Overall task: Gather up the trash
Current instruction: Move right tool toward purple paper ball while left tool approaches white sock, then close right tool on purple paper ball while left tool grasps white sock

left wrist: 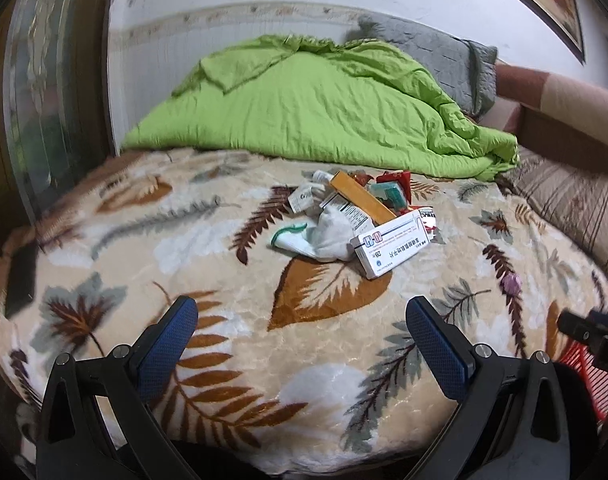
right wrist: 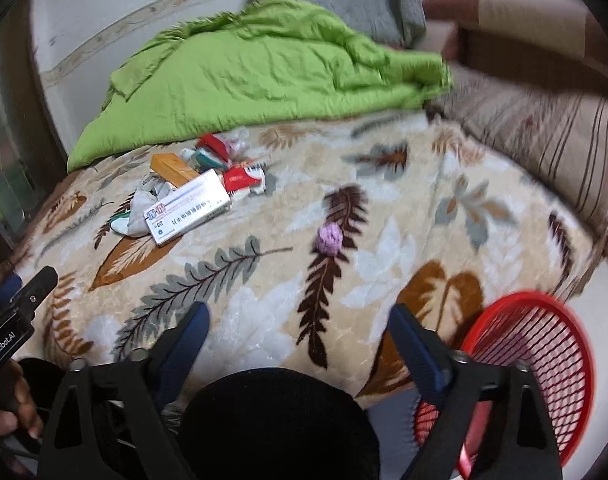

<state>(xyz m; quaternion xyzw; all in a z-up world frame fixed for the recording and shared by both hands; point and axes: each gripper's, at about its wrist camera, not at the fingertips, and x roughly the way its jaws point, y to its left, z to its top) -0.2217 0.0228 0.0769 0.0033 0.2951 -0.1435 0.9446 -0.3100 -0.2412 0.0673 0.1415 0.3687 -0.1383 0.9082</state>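
Both grippers are hanging over the near edge of the bed, nothing in either one. The left gripper (left wrist: 302, 320) has its jaws spread wide apart, blue pads facing each other over the leaf-print blanket (left wrist: 224, 360). Same deal with the right gripper (right wrist: 300, 326): jaws wide apart and empty, a black rounded shape sitting low between them that I can't identify.

Just outside the right gripper's right-hand jaw there's a red mesh basket (right wrist: 543, 344), down off the edge of the bed. In the left wrist view only a sliver of it shows at the lower right, behind the other gripper's body.

Ahead of the right jaws, roughly on their centre line, a small purple fuzzy ball (right wrist: 329, 239) lies alone on the blanket, well apart from everything else.

Further ahead is the trash pile (left wrist: 359, 216). From the left jaws it's straight ahead, a bit toward the right-hand jaw; from the right jaws it's ahead and off to the left. Nearest item is a white medicine box (left wrist: 391, 246), lying flat and angled, touching a crumpled white sock (left wrist: 323, 236) with green trim. Behind those an orange box (left wrist: 361, 198), red wrappers (left wrist: 395, 180) and some smaller bits, all jumbled together.

Beyond the pile a bunched green duvet (left wrist: 304, 100) covers the far part of the bed, with a grey pillow (left wrist: 431, 52) against the wall behind it.
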